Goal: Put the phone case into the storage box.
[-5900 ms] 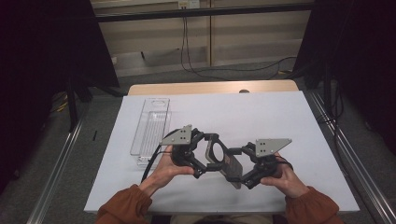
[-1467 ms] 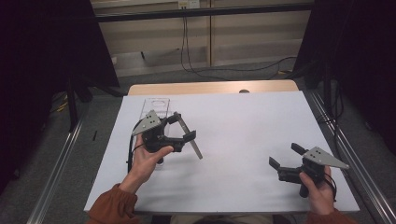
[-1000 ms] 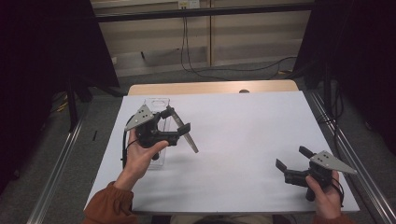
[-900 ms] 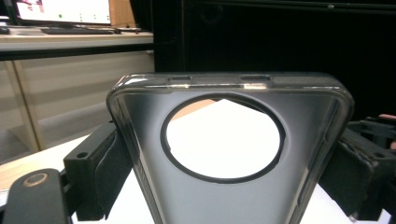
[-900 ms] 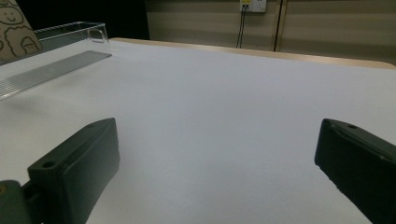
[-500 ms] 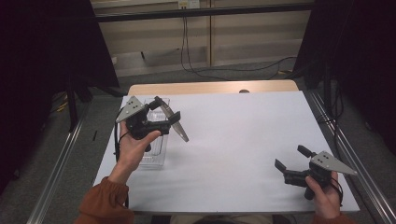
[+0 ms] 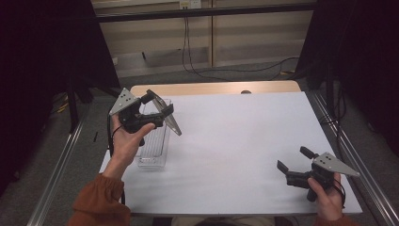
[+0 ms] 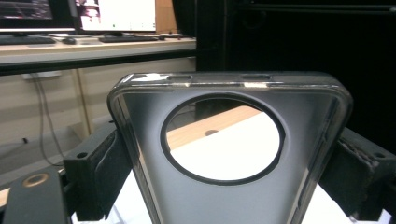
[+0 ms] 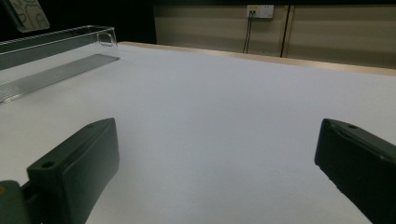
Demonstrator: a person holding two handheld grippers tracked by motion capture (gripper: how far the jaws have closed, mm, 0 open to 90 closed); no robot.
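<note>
Sleeves: rust-orange, both arms | left tool (image 7: 160, 109): black, grey three-cornered plate, black cable | right tool (image 7: 292, 165): black, same grey plate

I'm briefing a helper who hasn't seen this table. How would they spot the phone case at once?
Start at the white table and go to its left edge, where a clear tray lies. Above it, the left gripper holds the phone case clamped by its sides. It is dark and glossy, with one big round hole, unlike the see-through tray.
</note>
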